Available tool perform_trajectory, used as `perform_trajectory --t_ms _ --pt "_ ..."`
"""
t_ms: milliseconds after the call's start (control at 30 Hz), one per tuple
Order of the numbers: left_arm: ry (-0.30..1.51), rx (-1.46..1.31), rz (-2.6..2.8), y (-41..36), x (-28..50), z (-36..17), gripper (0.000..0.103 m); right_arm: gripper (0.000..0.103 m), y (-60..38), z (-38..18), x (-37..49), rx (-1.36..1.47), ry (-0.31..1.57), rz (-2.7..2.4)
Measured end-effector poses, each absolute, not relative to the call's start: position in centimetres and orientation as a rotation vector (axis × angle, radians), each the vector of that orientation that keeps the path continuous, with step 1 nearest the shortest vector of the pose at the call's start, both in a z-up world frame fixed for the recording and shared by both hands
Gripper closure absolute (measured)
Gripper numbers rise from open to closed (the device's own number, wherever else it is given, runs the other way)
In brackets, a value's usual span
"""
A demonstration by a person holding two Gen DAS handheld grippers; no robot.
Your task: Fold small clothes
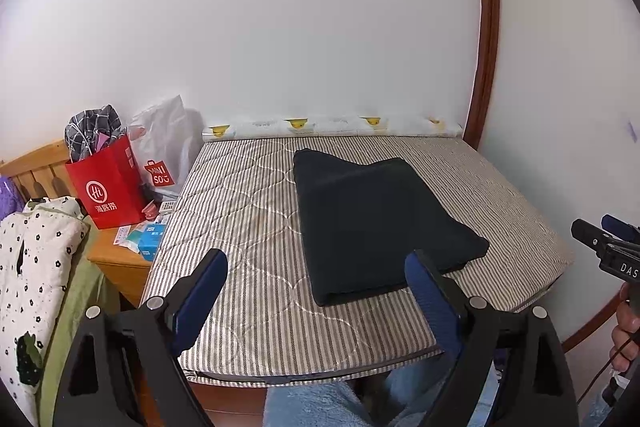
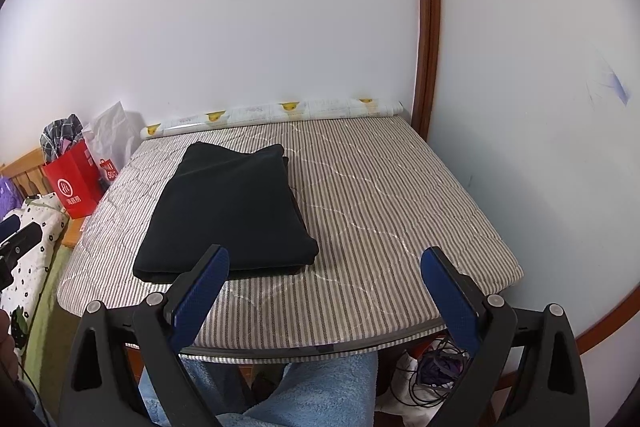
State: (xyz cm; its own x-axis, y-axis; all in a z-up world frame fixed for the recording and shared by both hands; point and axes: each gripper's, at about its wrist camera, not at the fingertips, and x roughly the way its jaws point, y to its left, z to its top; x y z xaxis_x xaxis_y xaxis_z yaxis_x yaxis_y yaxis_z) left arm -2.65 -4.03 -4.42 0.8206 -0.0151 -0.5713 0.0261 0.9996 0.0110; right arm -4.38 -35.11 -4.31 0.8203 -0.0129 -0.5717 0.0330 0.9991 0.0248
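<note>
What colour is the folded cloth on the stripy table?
The folded cloth is very dark, almost black, and plain. It shows best in the right wrist view.

My right tongs (image 1: 600,247) are cut off by the left view's edge. The folded dark cloth (image 2: 228,211) hides its own inner layers. Cables (image 2: 432,375) under my worktop (image 2: 400,227) blur together.

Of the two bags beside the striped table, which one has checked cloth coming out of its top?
The red paper bag with the white round logo. Grey checked cloth sticks out of its top. The white plastic bag behind it shows none.
</note>
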Motion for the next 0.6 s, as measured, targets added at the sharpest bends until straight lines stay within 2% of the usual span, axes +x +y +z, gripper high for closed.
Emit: perform_trajectory --t_ms 600 --pt "0.603 0.02 -0.019 -4.24 -2.88 -4.19 0.013 0.007 -34.85 -4.18 -4.54 0.041 0.61 -0.031"
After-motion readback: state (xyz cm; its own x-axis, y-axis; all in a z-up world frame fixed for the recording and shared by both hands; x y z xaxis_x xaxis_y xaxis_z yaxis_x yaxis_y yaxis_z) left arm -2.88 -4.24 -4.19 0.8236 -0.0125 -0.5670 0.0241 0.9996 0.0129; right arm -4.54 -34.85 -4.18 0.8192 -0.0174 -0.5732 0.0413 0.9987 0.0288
